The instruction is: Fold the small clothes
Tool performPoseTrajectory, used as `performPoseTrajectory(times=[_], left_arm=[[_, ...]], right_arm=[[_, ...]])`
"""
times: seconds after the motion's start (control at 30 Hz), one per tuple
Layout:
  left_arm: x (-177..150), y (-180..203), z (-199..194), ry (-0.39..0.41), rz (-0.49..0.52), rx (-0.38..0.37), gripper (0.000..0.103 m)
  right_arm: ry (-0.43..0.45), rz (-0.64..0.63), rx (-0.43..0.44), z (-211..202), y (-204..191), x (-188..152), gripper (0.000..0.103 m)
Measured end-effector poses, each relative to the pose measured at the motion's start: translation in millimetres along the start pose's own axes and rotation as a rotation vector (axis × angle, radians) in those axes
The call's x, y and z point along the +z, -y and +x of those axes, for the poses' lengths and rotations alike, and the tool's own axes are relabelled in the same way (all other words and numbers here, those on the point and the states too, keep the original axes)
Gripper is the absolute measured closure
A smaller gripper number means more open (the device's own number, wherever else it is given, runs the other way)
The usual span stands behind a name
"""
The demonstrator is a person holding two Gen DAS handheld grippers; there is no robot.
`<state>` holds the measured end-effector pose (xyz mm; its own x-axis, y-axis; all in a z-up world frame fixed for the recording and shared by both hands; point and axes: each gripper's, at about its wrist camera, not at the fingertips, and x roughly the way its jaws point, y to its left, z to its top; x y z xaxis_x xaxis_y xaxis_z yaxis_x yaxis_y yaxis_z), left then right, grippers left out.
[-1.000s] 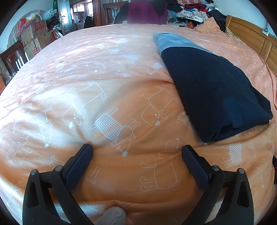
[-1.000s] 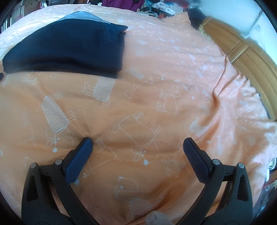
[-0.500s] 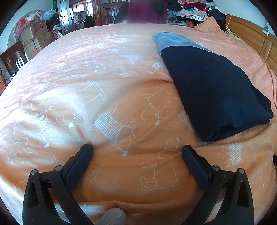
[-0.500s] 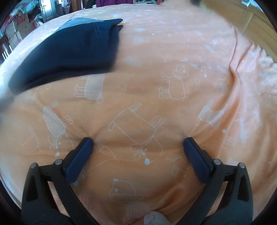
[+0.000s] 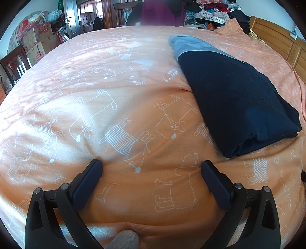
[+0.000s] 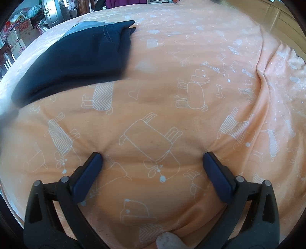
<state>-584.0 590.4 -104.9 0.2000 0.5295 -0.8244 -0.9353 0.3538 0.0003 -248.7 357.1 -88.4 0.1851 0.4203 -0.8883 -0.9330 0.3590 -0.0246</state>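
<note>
Far left, left wrist view: dark wooden chair (image 5: pixel 14 61) at the bed's edge, then stacked cardboard boxes (image 5: pixel 41 41) with plastic bags on top, and a metal door (image 5: pixel 71 18) standing open onto a further room.

Surface: orange duvet (image 5: pixel 107 80) printed with white outline dogs and bones, sunlit in patches, mostly smooth. In the right wrist view it gathers into long creases (image 6: pixel 262 76) toward the right side.

Left gripper (image 5: pixel 151 167): jaws spread wide, nothing between them, both tips touching the duvet and denting it slightly.

Right of centre: folded dark navy garment (image 5: pixel 235 99) lying flat on the duvet, a lighter grey-blue panel (image 5: pixel 191 45) at its far end, rolled fold edge at the near end. It sits just beyond and to the right of the left gripper, apart from it. In the right wrist view the same garment (image 6: pixel 76 59) lies upper left, well apart from the right gripper (image 6: pixel 153 159), whose jaws are also wide, empty, tips pressed into the duvet.

Back right: heaped clothes pile (image 5: pixel 210 9); wooden headboard (image 5: pixel 290 47) along the right edge.
</note>
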Motion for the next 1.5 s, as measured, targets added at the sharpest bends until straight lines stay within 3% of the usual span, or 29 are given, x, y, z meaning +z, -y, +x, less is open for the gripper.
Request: performPoseTrajectory(times=[0.43, 0.6, 0.87, 1.5], left_arm=[[-2, 1, -1, 0.000, -0.002, -0.002, 0.000], [-2, 1, -1, 0.000, -0.002, -0.002, 0.000], [-2, 1, -1, 0.000, -0.002, -0.002, 0.000], [-2, 1, -1, 0.000, -0.003, -0.003, 0.000]], right_arm=[[0.002, 0.018, 0.017, 0, 4, -2, 0.000], [-0.046, -0.034, 0.045, 1, 7, 6, 0.000], [-0.004, -0.030, 0.061, 4, 8, 1, 0.000], [0.002, -0.027, 0.061, 0, 8, -5, 0.000]])
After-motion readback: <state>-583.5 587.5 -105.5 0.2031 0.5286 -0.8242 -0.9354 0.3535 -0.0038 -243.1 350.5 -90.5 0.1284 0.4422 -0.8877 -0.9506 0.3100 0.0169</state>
